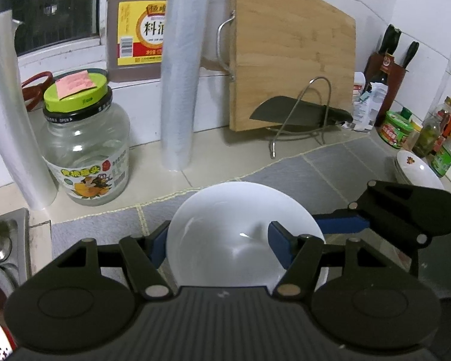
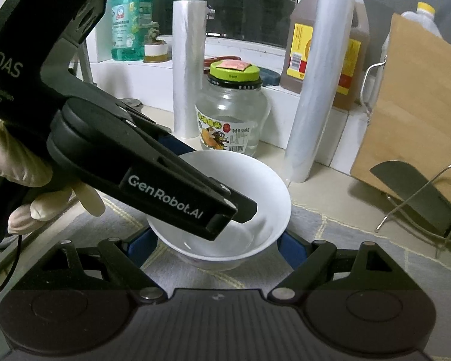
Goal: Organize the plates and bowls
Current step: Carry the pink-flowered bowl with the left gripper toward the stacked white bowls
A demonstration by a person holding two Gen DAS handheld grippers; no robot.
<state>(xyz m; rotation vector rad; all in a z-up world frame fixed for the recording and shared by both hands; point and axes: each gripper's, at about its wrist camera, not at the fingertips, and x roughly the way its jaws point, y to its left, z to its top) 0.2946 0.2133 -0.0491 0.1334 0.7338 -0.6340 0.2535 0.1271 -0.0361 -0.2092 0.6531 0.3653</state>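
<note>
1. Bowl point(image 1: 219, 210) sits just in front of the jar point(image 1: 84, 150), on the camera side, over the grey mat point(image 1: 330, 165). Can't tell whether its foot is clear of the mat.
2. L claw point(image 1: 218, 245) is clamped on the bowl's wall at a narrow-ish gap, w/ one finger inside the bowl and one outside the rim on the jar side. Prob. chosen because a rim pinch needs no wide opening and keeps the bowl level.
3. R claw point(image 2: 216, 248) straddles the bowl low down, w/ pads point(image 2: 293, 249) on both flanks under the flare, on the side away from the jar. They look to be touching, but can't tell if they squeeze. Likely there as a 2nd support so the bowl doesn't swing on the one-wall grip.
4. Gloved hand point(image 2: 21, 162) works the L claw from the jar's left.
5. Look: plain white, glossy, deep, wall flaring to a wide rim, small foot. Empty, w/ highlights inside, no chips seen.
6. Plates point(image 1: 415, 165) are stacked far right of the jar, so prob. that's where the bowl goes.
</note>
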